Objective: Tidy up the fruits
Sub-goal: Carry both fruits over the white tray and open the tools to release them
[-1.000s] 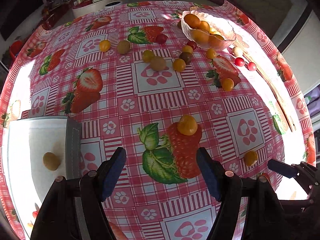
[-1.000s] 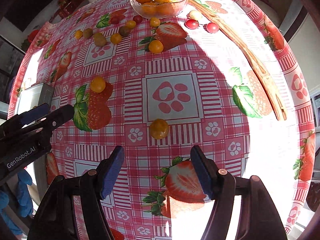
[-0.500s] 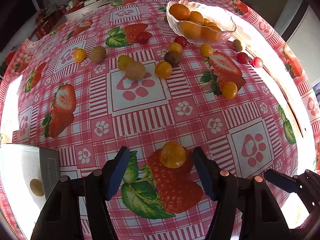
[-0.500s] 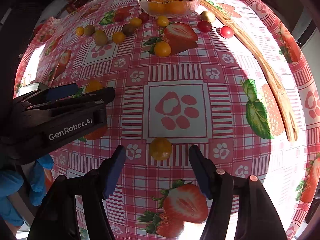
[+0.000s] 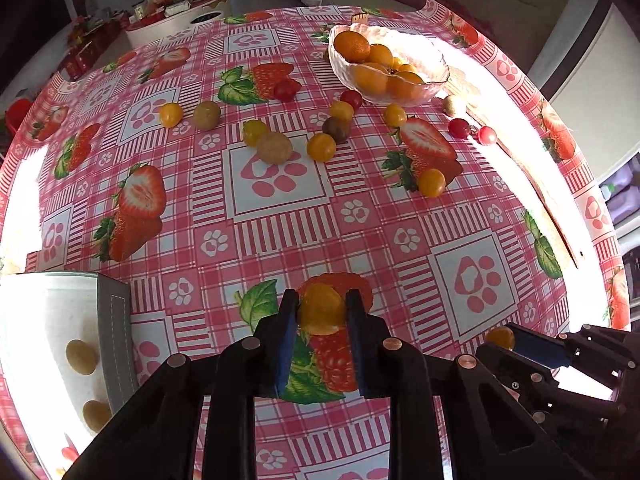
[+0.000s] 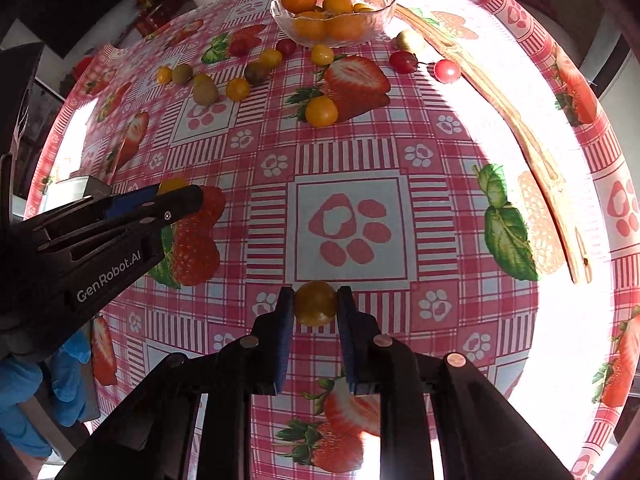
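Our left gripper (image 5: 321, 312) pinches a yellow cherry tomato (image 5: 320, 314) on the checked tablecloth (image 5: 280, 232), near its front edge; our right gripper (image 6: 313, 306) clamps a second yellow tomato (image 6: 315, 303) likewise. Open cloth lies ahead of both. Beyond, a glass bowl (image 5: 434, 76) of oranges stands among scattered fruit, four red tomatoes included. Two pale fruits sit in the white tray (image 5: 40, 320) at left.

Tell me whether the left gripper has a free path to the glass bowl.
Probably yes: the left gripper, shut on a yellow tomato, faces the glass bowl across open cloth; scattered fruit lies low.
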